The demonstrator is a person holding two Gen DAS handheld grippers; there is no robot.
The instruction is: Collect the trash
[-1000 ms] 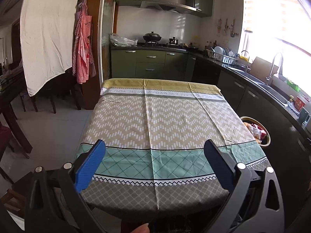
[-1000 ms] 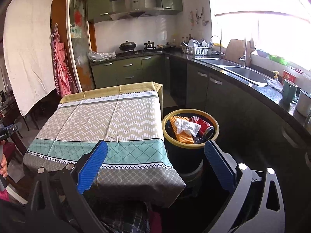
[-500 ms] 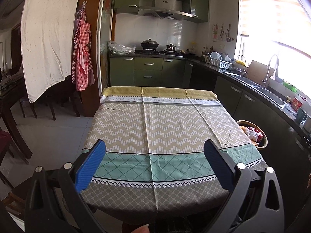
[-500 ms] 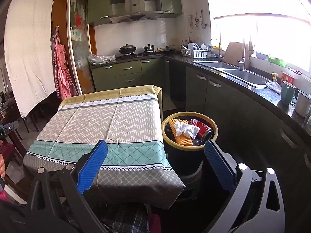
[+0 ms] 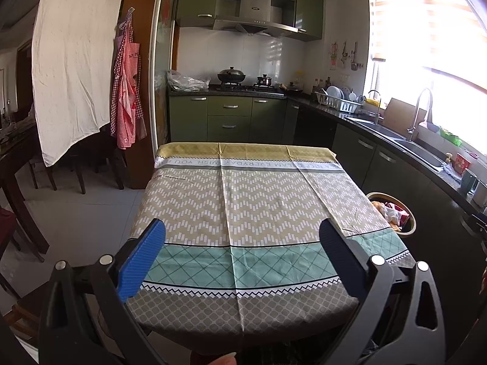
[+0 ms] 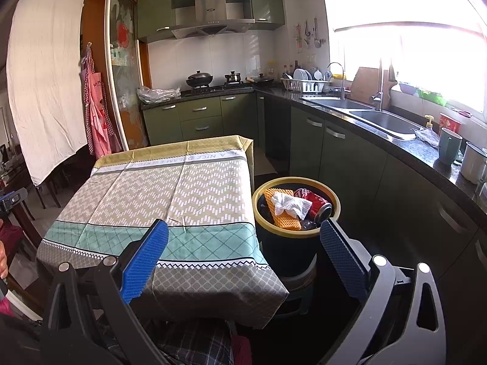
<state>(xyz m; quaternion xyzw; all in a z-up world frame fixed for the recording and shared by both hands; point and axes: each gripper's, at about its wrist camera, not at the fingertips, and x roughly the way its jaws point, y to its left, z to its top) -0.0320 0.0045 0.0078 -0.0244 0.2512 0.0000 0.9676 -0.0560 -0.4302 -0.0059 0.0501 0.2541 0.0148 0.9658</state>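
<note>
Both claws are standing wide apart with nothing between their blue ribbed pads. Your left claw [image 5: 242, 252] is hanging over the near edge of the bench [image 5: 249, 206], which is wearing a patterned cloth in beige zigzag, teal diamond and grey bands. Your right claw [image 6: 243, 251] is pointing past the bench's near right corner toward the round black trash bin with a yellow rim [image 6: 296, 213].

That bin is sitting on the floor just beside the right side of the bench [image 6: 152, 194], between it and the dark green lower cabinets [image 6: 331, 152]. Inside it, a crumpled white paper tissue [image 6: 290, 204] is lying on top of an orange waffle-textured piece [image 6: 281, 216], and a red drink can [image 6: 315, 203] is lying on its side to the right of them, touching the tissue. From the left wrist view, the same bin [image 5: 391, 213] is showing only partly, past the bench's right edge.

Far behind, a black lidded wok [image 6: 199, 78] is sitting on the stove, and a steel sink [image 6: 380, 121] is running along the right wall under the bright window.
</note>
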